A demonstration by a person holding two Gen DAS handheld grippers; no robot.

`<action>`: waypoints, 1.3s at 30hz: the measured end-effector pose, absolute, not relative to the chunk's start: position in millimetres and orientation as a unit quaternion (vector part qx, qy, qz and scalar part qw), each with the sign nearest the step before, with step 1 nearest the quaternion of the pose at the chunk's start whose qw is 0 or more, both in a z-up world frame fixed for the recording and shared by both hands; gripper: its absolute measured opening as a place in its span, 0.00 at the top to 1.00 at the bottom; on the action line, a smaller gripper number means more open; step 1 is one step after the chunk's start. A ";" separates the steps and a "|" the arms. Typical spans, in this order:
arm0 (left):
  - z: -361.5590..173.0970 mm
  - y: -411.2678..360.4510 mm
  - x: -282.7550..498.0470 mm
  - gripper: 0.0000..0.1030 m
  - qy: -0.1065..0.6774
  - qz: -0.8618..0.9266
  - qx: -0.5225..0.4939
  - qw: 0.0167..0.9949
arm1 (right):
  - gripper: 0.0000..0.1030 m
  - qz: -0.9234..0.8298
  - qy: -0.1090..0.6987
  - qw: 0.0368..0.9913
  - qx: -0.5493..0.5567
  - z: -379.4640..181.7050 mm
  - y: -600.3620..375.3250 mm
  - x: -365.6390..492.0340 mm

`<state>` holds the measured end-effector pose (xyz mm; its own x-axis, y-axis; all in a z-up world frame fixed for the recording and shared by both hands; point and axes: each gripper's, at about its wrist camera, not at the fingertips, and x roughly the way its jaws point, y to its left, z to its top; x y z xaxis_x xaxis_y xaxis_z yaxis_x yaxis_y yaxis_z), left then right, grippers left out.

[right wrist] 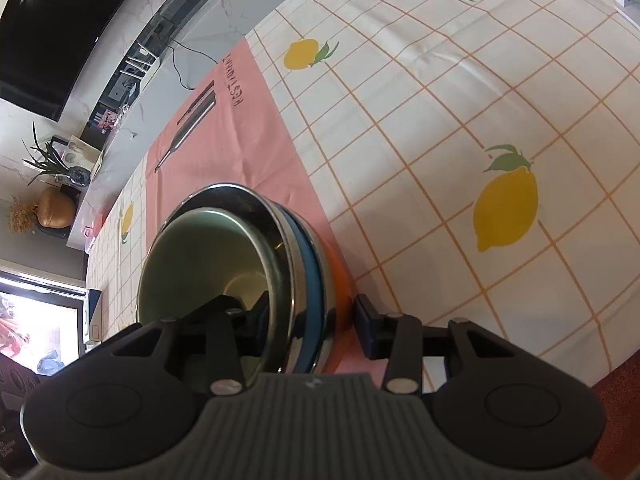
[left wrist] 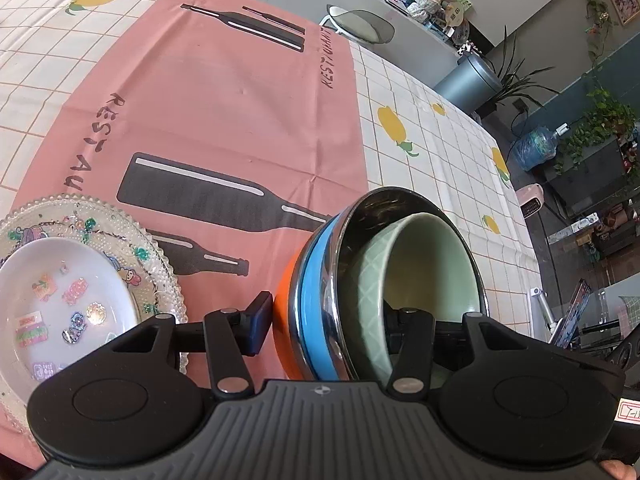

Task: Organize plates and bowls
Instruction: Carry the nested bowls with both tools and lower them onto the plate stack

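A nest of bowls stands on the pink cloth: an orange bowl (left wrist: 285,320) outermost, a steel bowl with a blue band (left wrist: 316,280) in it, and a pale green bowl (left wrist: 432,264) innermost. My left gripper (left wrist: 330,320) straddles its near wall, one pad against the orange side and the other finger inside the green bowl. From the opposite side my right gripper (right wrist: 310,316) clamps the same nest of bowls (right wrist: 308,280): one finger inside the green bowl (right wrist: 208,256), its outer pad on the orange side (right wrist: 340,280). A white stickered plate (left wrist: 72,280) lies on a beaded glass plate (left wrist: 160,252) to the left.
The pink cloth (left wrist: 224,112) with bottle prints lies over a lemon-print checked tablecloth (right wrist: 460,120). The table's edge runs close on the right in the left wrist view, with a stool (left wrist: 360,26) and room clutter beyond. Floor (right wrist: 616,420) shows past the near corner in the right wrist view.
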<state>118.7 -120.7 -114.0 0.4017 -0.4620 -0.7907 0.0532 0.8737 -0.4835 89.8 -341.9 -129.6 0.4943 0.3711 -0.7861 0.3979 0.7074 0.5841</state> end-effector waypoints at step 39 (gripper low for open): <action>-84.7 44.0 69.4 0.45 0.479 -0.043 -0.296 0.825 | 0.60 0.113 0.538 0.788 0.278 -81.4 -178.8 106.1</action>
